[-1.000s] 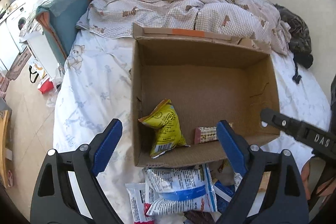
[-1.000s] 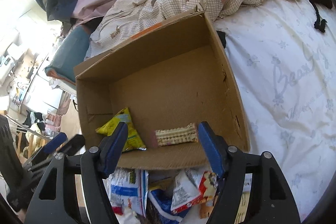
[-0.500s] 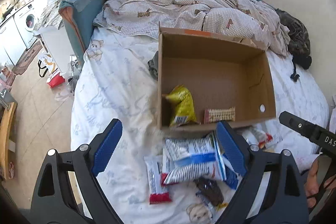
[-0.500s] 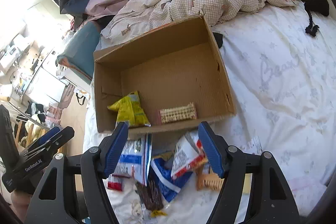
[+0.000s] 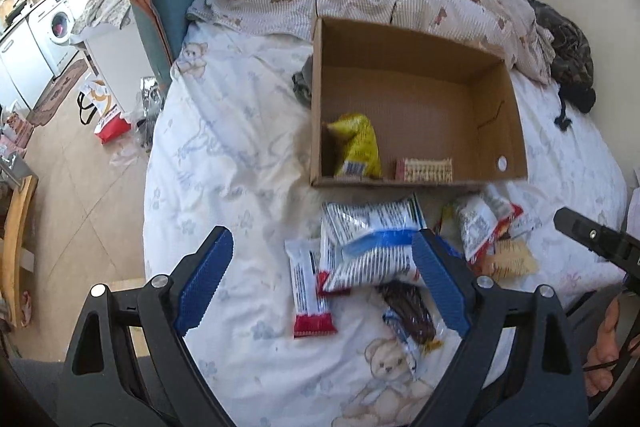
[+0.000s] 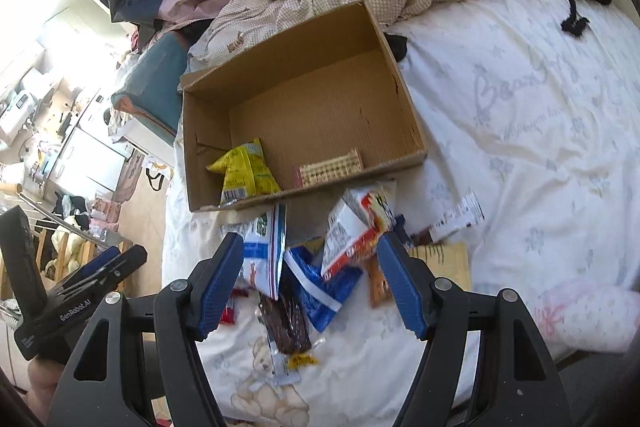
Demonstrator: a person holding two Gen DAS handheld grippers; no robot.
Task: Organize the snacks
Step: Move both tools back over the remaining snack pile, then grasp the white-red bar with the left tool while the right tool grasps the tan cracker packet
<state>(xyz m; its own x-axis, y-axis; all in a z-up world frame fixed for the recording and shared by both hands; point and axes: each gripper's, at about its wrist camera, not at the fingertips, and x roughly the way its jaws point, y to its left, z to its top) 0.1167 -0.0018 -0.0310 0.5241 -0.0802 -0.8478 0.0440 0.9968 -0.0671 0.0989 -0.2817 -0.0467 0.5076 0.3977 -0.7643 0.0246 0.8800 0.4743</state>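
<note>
A cardboard box (image 5: 416, 107) sits open on a bed (image 5: 224, 147), and it serves here as the landmark. Inside it, against its near wall, lie a yellow snack bag (image 5: 356, 147) at the left corner and a wafer bar (image 5: 425, 169) just right of it. Outside the box, just in front of that near wall, a loose pile of snacks rests on the sheet.

The left claw (image 5: 322, 281) hangs over the left part of that pile, jaws spread wide and holding nothing. Between its blue pads (image 5: 202, 281), below them, lies a white-and-blue striped packet (image 5: 370, 247), its long axis running roughly across the jaw gap, parallel to the box's near wall. A white bar with a red end (image 5: 310, 293) lies touching its left edge, long axis pointing toward the box (so at right angles to the packet).

The right claw (image 6: 312, 281) hovers over the right part of the pile, jaws moderately open and also empty. Under it sit a blue-and-white pouch (image 6: 320, 285) and a white-and-red packet (image 6: 352, 233) leaning toward the box, with a dark bar in clear wrap (image 6: 285, 323) nearer the camera.

In my judgement the left claw is nearer the striped packet and the right claw nearer the white-and-red one; either must descend, then carry forward over the near wall.
</note>
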